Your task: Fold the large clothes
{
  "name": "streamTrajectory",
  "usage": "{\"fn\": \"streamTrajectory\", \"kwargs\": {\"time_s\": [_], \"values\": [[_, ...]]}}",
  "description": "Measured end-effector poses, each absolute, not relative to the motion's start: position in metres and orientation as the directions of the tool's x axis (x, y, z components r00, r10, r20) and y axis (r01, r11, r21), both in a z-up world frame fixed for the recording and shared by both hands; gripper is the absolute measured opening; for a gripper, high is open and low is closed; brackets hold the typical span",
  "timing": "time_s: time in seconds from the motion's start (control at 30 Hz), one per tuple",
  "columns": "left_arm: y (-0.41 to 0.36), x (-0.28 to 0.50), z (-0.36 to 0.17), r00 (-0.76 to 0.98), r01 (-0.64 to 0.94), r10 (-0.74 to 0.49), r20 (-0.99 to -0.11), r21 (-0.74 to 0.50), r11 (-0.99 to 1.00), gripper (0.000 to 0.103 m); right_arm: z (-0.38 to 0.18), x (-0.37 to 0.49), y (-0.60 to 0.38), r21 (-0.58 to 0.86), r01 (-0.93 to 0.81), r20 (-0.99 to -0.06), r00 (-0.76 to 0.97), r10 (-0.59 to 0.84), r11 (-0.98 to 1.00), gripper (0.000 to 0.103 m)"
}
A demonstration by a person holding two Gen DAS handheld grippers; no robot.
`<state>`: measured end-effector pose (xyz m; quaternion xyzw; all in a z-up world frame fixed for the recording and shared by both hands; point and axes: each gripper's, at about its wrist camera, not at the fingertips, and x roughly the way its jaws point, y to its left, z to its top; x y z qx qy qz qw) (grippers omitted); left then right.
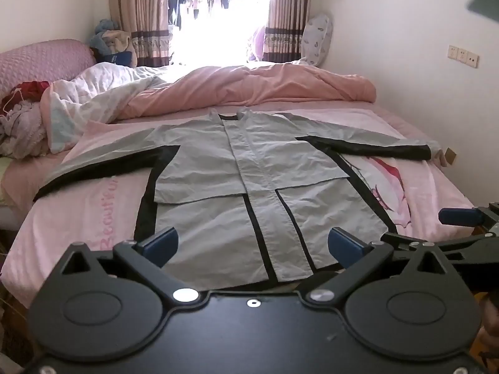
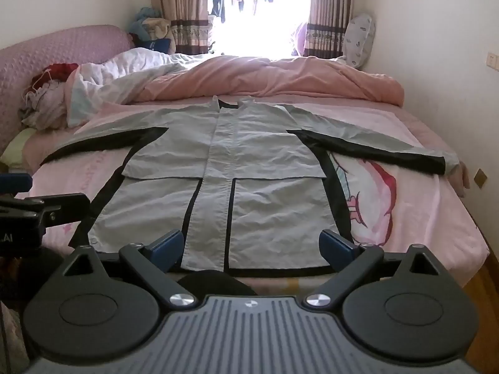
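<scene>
A large pale grey jacket with black trim (image 1: 249, 174) lies flat and face up on the pink bed sheet (image 1: 93, 218), sleeves spread to both sides, collar at the far end. It also shows in the right wrist view (image 2: 224, 180). My left gripper (image 1: 252, 244) is open and empty, held above the jacket's near hem. My right gripper (image 2: 251, 247) is open and empty, also above the near hem. The right gripper's finger shows at the right edge of the left wrist view (image 1: 461, 216). The left gripper's finger shows at the left edge of the right wrist view (image 2: 15, 182).
A bunched pink and white quilt (image 1: 249, 87) lies across the far half of the bed. A pile of clothes (image 1: 21, 118) sits at the far left by a pink headboard (image 1: 43, 62). Walls close in at right (image 1: 436, 78). Curtains and a bright window stand behind.
</scene>
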<state>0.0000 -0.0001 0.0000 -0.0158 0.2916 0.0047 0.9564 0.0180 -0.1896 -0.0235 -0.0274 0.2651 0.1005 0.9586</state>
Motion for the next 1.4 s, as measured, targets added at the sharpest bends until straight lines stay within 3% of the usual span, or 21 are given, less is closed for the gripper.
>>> {"fn": "streamTrajectory", "kwargs": {"time_s": [0.73,0.83,0.93,1.1,1.23,1.4], "values": [[0.0,0.001,0.001,0.839,-0.033,0.014,-0.544,-0.024,0.999,0.103,-0.022,0.019,-0.183,0.003,-0.186,-0.519,0.84,0.16,0.983,0.103],[0.0,0.0,0.0,0.878,-0.028,0.011,-0.478,-0.029,0.999,0.103,-0.021,0.019,-0.183,0.0,-0.191,-0.519,0.839,0.163,0.982,0.103],[0.001,0.0,0.001,0.885,-0.029,0.014,-0.465,-0.025,0.999,0.103,-0.021,0.021,-0.181,-0.001,-0.196,-0.518,0.839,0.167,0.981,0.103],[0.001,0.006,-0.001,0.852,-0.031,0.016,-0.523,-0.02,0.999,0.103,-0.023,0.024,-0.177,-0.009,-0.195,-0.53,0.833,0.161,0.981,0.103],[0.005,0.003,-0.002,0.873,-0.038,0.026,-0.488,-0.014,0.999,0.103,-0.022,0.019,-0.174,-0.027,-0.195,-0.528,0.836,0.152,0.98,0.103],[0.01,0.011,-0.003,0.864,-0.031,-0.004,-0.504,-0.06,0.998,0.103,-0.019,0.018,-0.168,-0.044,-0.197,-0.519,0.842,0.146,0.979,0.103]]}}
